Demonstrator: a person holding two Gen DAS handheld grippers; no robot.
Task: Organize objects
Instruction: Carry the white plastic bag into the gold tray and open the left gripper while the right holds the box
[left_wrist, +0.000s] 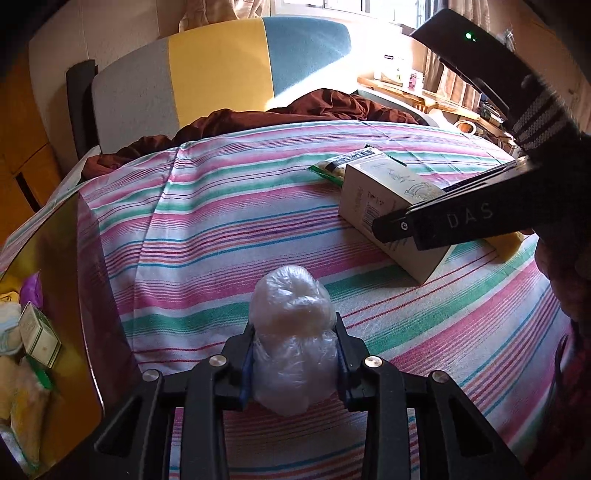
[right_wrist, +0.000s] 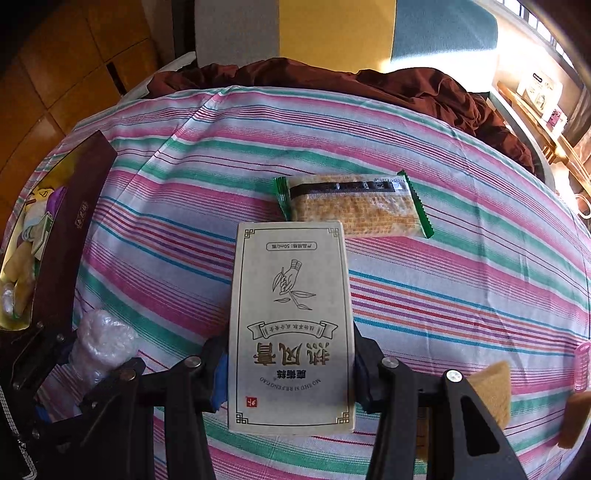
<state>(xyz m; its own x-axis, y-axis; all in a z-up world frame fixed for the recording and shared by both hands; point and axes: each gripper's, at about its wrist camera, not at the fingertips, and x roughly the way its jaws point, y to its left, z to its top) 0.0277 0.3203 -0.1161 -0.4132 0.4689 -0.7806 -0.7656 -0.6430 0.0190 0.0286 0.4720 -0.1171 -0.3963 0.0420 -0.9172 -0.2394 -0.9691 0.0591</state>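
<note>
My left gripper (left_wrist: 293, 354) is shut on a clear plastic-wrapped bundle (left_wrist: 291, 332) just above the striped cloth (left_wrist: 207, 236). It also shows in the right wrist view (right_wrist: 101, 343). My right gripper (right_wrist: 290, 373) is shut on a cream carton with Chinese print (right_wrist: 290, 325), which rests on the cloth. In the left wrist view the carton (left_wrist: 384, 206) lies at the right under the right gripper. A green-edged cracker packet (right_wrist: 352, 210) lies just beyond the carton.
A dark open box (right_wrist: 70, 229) at the left edge holds several small packets and a small carton (left_wrist: 38, 339). Yellow sponge pieces (right_wrist: 495, 387) lie at the right. A rumpled brown fabric (right_wrist: 369, 85) lies behind the cloth.
</note>
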